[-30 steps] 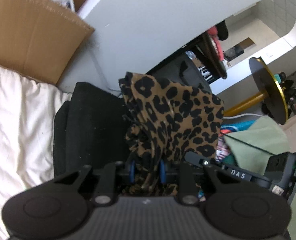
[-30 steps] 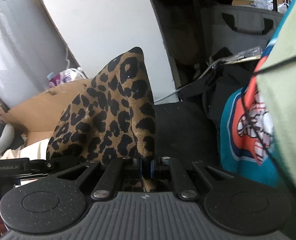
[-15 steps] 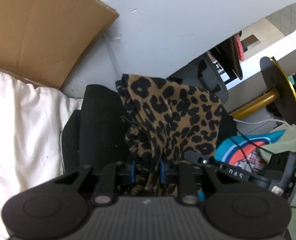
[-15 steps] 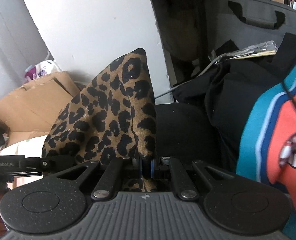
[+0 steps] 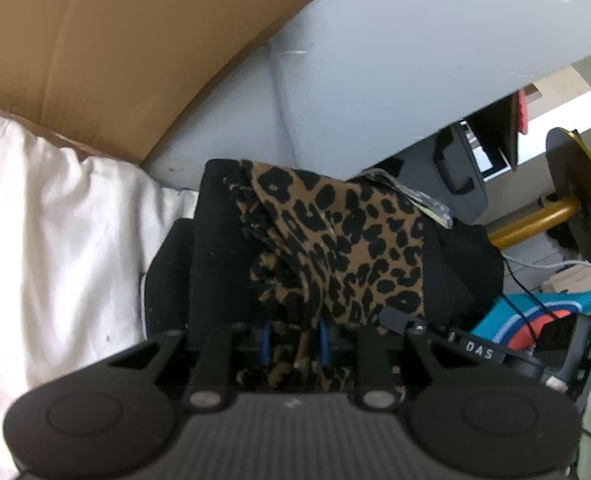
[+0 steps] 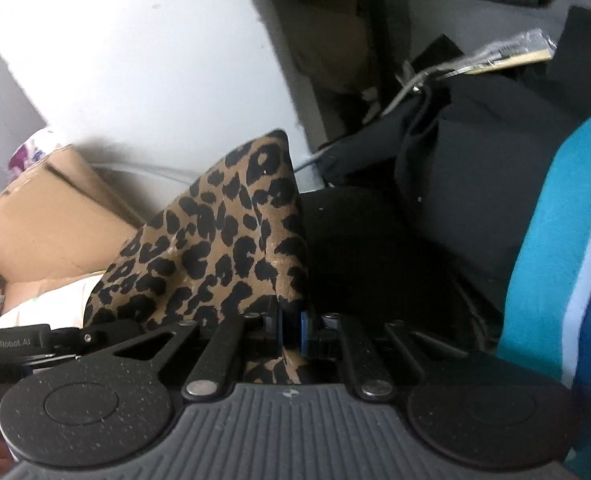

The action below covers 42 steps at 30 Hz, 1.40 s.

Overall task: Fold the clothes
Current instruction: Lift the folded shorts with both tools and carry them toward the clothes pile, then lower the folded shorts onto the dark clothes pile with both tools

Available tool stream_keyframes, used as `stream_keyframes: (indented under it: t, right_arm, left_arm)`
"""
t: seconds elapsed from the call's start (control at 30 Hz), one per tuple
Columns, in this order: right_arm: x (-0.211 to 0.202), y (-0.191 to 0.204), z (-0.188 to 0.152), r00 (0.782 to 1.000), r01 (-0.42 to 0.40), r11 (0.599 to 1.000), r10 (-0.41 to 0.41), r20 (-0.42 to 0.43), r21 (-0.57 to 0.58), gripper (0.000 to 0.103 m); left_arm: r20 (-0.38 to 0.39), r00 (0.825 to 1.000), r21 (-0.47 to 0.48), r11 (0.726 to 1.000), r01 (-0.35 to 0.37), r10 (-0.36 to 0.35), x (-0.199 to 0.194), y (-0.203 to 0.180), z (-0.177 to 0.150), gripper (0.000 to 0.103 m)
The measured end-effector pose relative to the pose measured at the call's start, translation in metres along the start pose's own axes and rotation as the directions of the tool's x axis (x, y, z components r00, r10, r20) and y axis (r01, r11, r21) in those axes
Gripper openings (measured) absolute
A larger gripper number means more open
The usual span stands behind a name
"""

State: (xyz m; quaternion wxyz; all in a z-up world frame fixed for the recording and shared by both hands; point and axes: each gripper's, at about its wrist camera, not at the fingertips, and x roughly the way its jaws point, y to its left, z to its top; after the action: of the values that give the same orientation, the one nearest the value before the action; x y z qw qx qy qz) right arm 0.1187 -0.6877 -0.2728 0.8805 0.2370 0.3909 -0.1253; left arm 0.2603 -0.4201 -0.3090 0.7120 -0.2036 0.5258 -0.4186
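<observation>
- Left wrist view: I have the left gripper [image 5: 293, 342] angled downward, its blue pads clenched on a bunched fold of the leopard-print garment [image 5: 343, 248], which rises at frame centre over a black garment [image 5: 215, 264]. White bedding [image 5: 55, 240] fills the left, a cardboard box [image 5: 127, 48] the upper left. The right gripper's body [image 5: 495, 354] is cut off at lower right.
- Right wrist view: the right gripper [image 6: 293, 332] tilts steeply down, jaws nearly together, pinching the leopard-print garment's [image 6: 231, 240] edge; the fabric peaks left of centre. A teal printed garment [image 6: 555, 240] is cropped at the right; motion blur softens the background.
</observation>
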Motion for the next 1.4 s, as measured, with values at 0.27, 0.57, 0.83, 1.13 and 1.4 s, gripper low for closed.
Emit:
stream_keyframes:
  t: [0.27, 0.57, 0.83, 1.13, 1.4]
  right_arm:
    - [0.019, -0.003, 0.005, 0.999, 0.036, 0.999, -0.036, -0.004, -0.003, 0.006]
    - [0.025, -0.001, 0.004, 0.998, 0.069, 0.998, -0.069, 0.011, -0.012, 0.006]
    - [0.023, 0.004, 0.002, 0.983, 0.186, 0.980, -0.185, 0.017, -0.070, 0.022]
    - [-0.005, 0.021, 0.000, 0.991, 0.073, 0.993, -0.062, 0.115, -0.096, 0.022]
    - [0.007, 0.034, 0.000, 0.996, 0.011, 0.996, -0.003, 0.088, -0.090, 0.022]
  left_arm:
    - [-0.004, 1.000, -0.001, 1.000, -0.023, 0.023, 0.009, 0.005, 0.007, 0.023]
    - [-0.003, 1.000, -0.001, 1.000, -0.025, 0.025, 0.014, 0.009, 0.006, 0.025]
    - [0.009, 0.988, 0.088, 0.984, -0.155, 0.155, -0.003, 0.003, 0.010, 0.051]
    - [0.133, 0.968, 0.191, 0.953, -0.235, 0.212, -0.033, -0.026, 0.033, 0.038]
    - [0.104, 0.979, 0.241, 0.951, -0.193, 0.173, -0.022, -0.048, 0.040, 0.031]
